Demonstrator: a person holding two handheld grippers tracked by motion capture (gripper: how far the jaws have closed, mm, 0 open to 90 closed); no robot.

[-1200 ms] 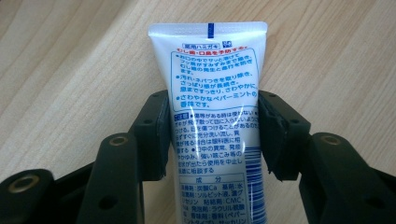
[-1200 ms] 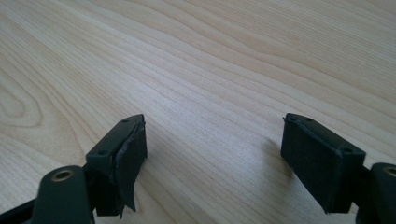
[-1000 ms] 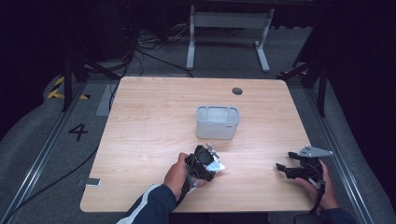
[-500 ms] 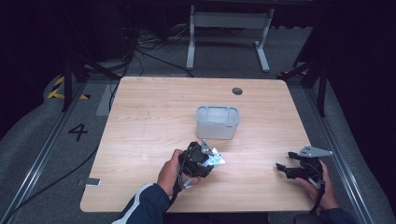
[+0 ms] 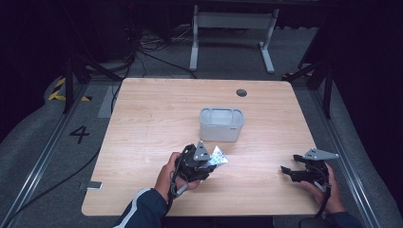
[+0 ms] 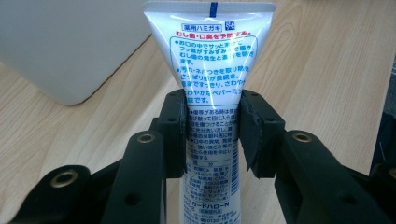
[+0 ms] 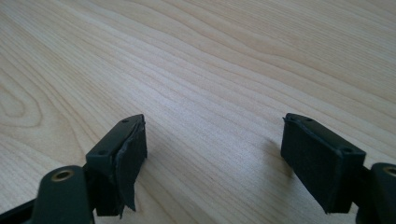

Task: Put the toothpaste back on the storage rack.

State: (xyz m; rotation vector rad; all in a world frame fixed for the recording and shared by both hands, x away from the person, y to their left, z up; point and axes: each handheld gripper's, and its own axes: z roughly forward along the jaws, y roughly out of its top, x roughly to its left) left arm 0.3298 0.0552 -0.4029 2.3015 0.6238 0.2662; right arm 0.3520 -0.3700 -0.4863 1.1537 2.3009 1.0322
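Since the earlier frames the left gripper (image 5: 209, 164) has carried the white squeezable toothpaste tube with blue and red print (image 5: 218, 156) a little toward twelve o'clock, nearer the pale grey rectangular plastic tub (image 5: 221, 124); the right gripper (image 5: 295, 172) has kept its place near the four o'clock corner of the light wooden table (image 5: 152, 118).

In the left gripper view the two black jaws are clamped on the tube (image 6: 214, 84) at about its middle, one pad pressed against each side (the plastic narrows slightly where they pinch); the flat crimped end points away from the camera, toward twelve o'clock, and the tub's (image 6: 70, 44) wall rises at ten o'clock just beyond it; whether tube and tub touch I cannot tell.

From the high view the tube sits in the gripper at about six o'clock from the tub, near it, held off the table top; the person's left hand (image 5: 171, 173) wraps the gripper body, a dark blue sleeve with a white stripe (image 5: 140, 213) trailing to six o'clock.

In the right gripper view the jaws of the right gripper (image 7: 212, 154) stand wide apart, nothing between them, low over bare wood.
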